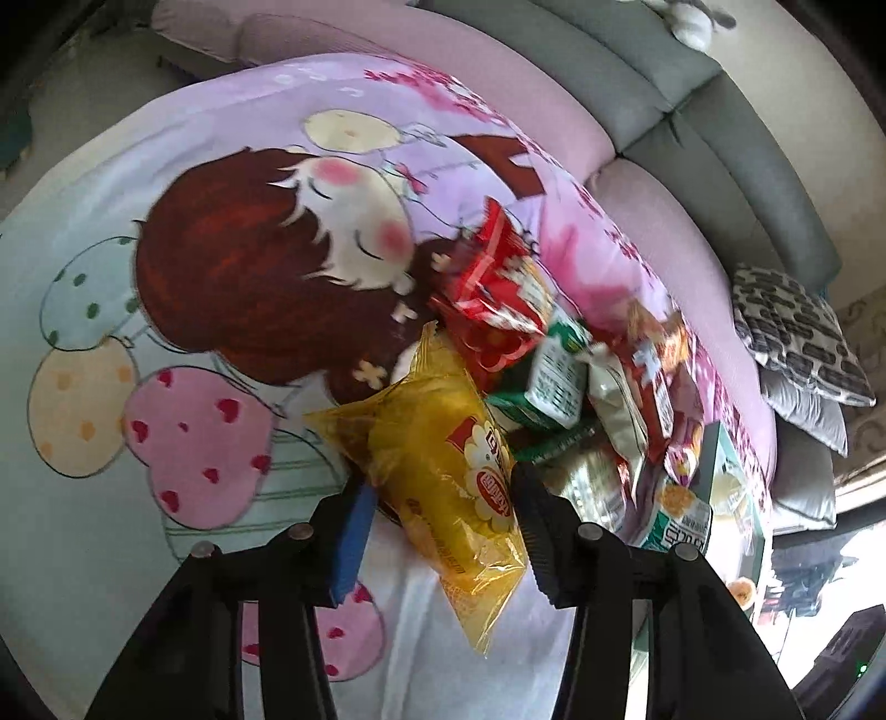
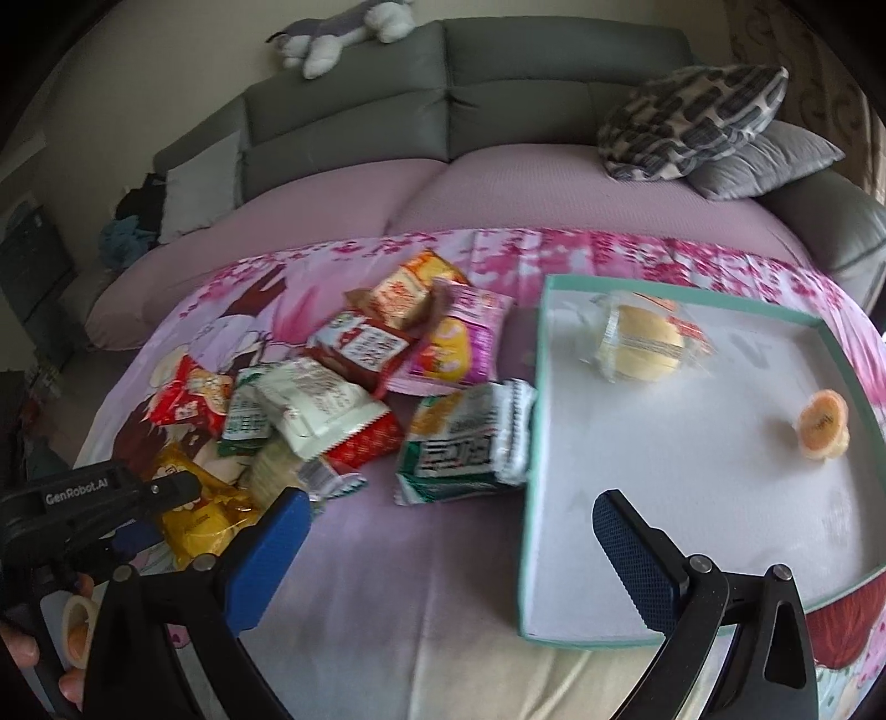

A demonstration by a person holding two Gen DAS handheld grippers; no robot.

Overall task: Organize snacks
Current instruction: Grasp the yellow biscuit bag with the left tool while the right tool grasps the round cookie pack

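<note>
A pile of snack packets lies on a cartoon-print blanket (image 1: pixel 166 232). In the left wrist view my left gripper (image 1: pixel 443 515) is open with its jaws on either side of a yellow snack bag (image 1: pixel 443 471); whether the pads touch it is unclear. Behind it lie a red packet (image 1: pixel 493 288) and a green-and-white packet (image 1: pixel 554 376). In the right wrist view my right gripper (image 2: pixel 448 531) is open and empty, above the blanket beside a shallow teal-rimmed box (image 2: pixel 531 443). The box holds a wrapped yellow cake (image 2: pixel 642 343) and an orange jelly cup (image 2: pixel 822 423). The yellow bag (image 2: pixel 199 515) and left gripper (image 2: pixel 138 498) show at the left.
A grey sofa (image 2: pixel 498 88) with pink seat cushions runs behind the blanket. Patterned and grey pillows (image 2: pixel 698 116) sit at its right end and a plush toy (image 2: pixel 338 33) lies on its back. A green-and-white packet (image 2: pixel 470 437) leans against the box's left wall.
</note>
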